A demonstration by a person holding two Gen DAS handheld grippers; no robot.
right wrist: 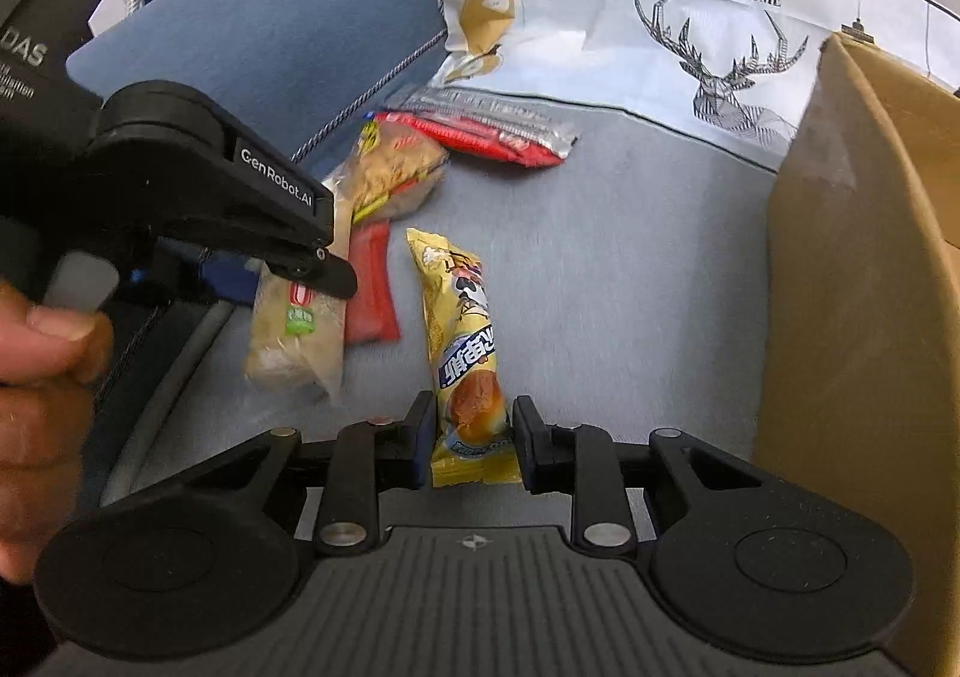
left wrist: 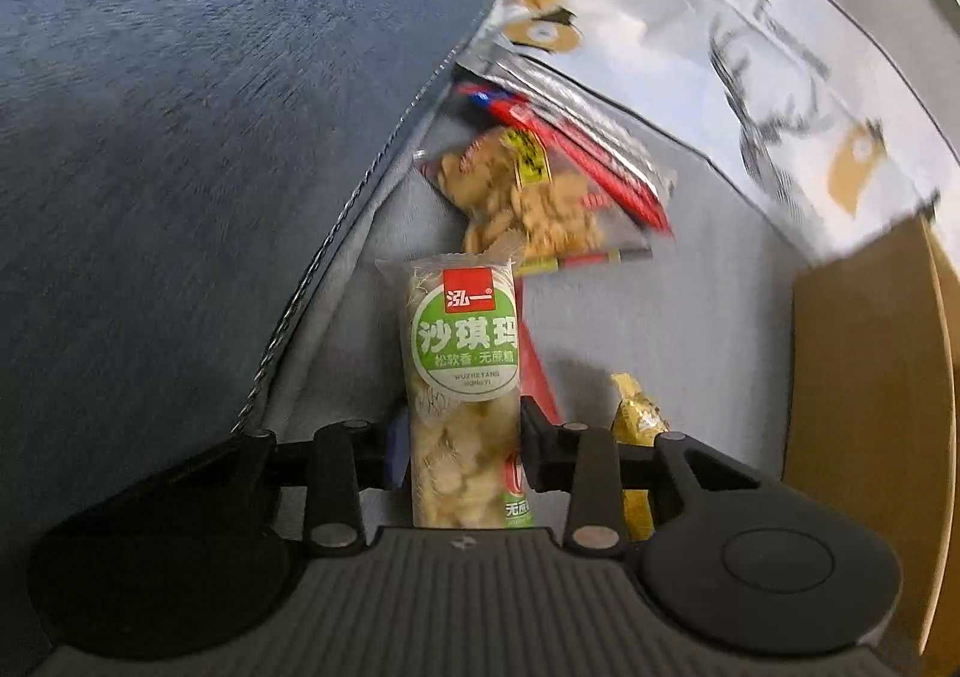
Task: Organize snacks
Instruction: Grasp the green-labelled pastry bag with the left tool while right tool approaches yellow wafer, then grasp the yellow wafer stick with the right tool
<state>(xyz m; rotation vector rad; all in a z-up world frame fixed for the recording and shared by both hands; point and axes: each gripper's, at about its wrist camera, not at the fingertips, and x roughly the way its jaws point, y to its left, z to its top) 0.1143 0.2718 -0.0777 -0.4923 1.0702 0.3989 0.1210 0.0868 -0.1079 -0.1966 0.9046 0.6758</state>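
Left gripper (left wrist: 462, 455) jaws clamp the green-labelled snack bar (left wrist: 461, 377) and right gripper (right wrist: 471, 440) jaws pinch the yellow bun packet (right wrist: 465, 341) by their ends, likely for carrying to the cardboard box (right wrist: 864, 281).

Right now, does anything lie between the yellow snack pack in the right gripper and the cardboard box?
Nothing visible does. The right gripper brackets the yellow snack pack, and only bare grey cloth lies between it and the cardboard box to its right. The other snacks sit to its left.

green-labelled clear snack pack (left wrist: 465, 377), yellow snack pack (right wrist: 465, 341), red packet (right wrist: 372, 287), grey cloth (right wrist: 630, 269).
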